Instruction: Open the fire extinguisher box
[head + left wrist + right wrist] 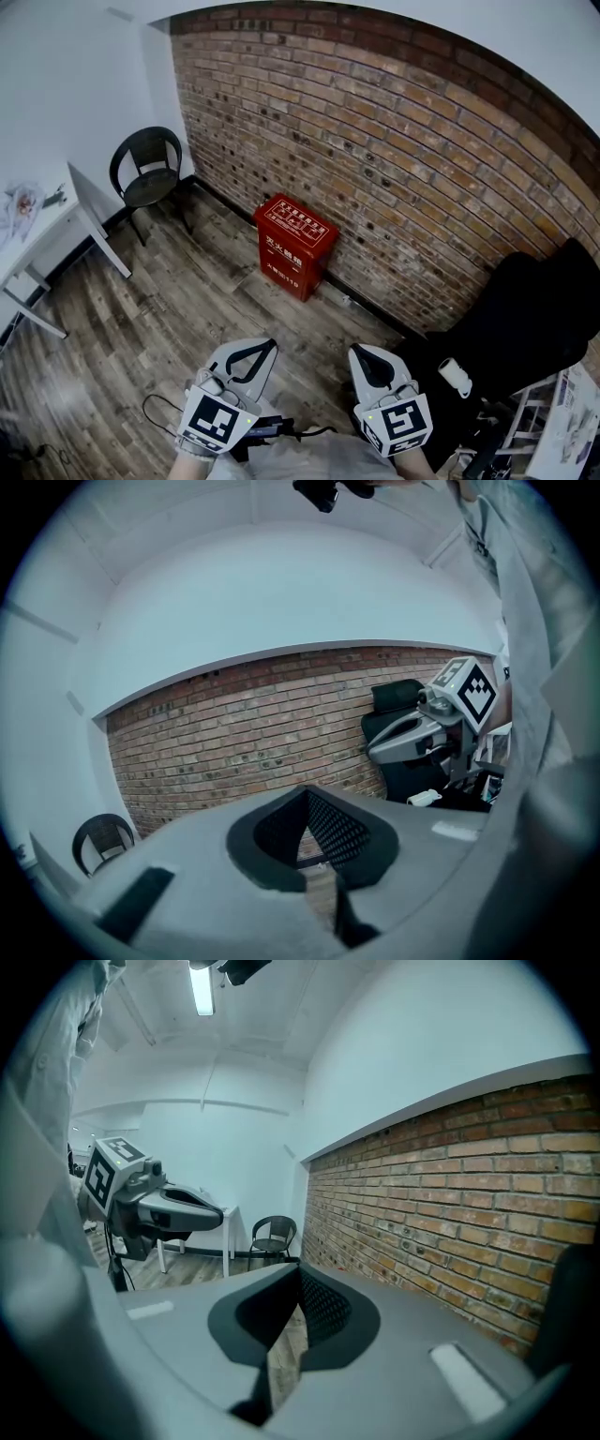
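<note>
1. The fire extinguisher box [295, 246] is touched by neither pair of your fingers. It stands red, lid shut, on the wooden floor [187, 309] at the foot of the brick wall [422, 159], well ahead of both tips.
2. Your left gripper [251, 354] has its jaws drawn together with nothing between them. Only a thin sliver of floor shows past the pads.
3. Your right gripper [367, 361] is likewise closed and empty. You hold it just beside the left, and both point towards the box.
4. In each gripper view the gripper's own grey body fills the lower half and hides the floor ahead, so the box shows only in the head view.
5. The white print on the box is too small to read, and you cannot make out a latch.
6. A black chair [148, 171] sits in the corner left of the box, and a white table [56, 225] is cut off by the left edge. A black office chair [534, 319] stands at the right by the wall. Open floorboards run from your tips to the box.
</note>
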{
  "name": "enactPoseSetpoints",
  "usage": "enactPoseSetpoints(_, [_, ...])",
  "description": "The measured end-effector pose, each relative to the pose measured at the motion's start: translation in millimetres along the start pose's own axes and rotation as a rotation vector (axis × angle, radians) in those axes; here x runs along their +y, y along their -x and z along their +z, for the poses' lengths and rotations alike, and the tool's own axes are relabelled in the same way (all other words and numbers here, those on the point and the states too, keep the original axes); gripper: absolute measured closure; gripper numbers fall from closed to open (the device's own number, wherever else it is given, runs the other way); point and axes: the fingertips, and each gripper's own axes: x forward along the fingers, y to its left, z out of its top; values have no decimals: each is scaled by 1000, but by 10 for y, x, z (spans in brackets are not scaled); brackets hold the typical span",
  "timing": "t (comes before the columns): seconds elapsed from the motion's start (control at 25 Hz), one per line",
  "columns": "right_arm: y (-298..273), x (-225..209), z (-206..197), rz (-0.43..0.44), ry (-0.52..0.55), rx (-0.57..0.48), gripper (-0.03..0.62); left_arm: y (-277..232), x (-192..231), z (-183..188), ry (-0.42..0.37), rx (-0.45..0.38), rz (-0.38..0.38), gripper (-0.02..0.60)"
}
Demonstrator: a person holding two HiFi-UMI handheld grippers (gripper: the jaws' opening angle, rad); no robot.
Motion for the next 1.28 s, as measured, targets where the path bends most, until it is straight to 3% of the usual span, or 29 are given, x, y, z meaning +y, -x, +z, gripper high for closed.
enactPoseSetpoints(0.76, [113, 334, 66, -28, 14, -32, 588, 386, 53, 27, -41, -53, 17, 592])
enactPoseSetpoints(1.28, [-207, 234, 80, 25, 42, -28, 588, 247, 294, -33, -56, -38, 56, 592])
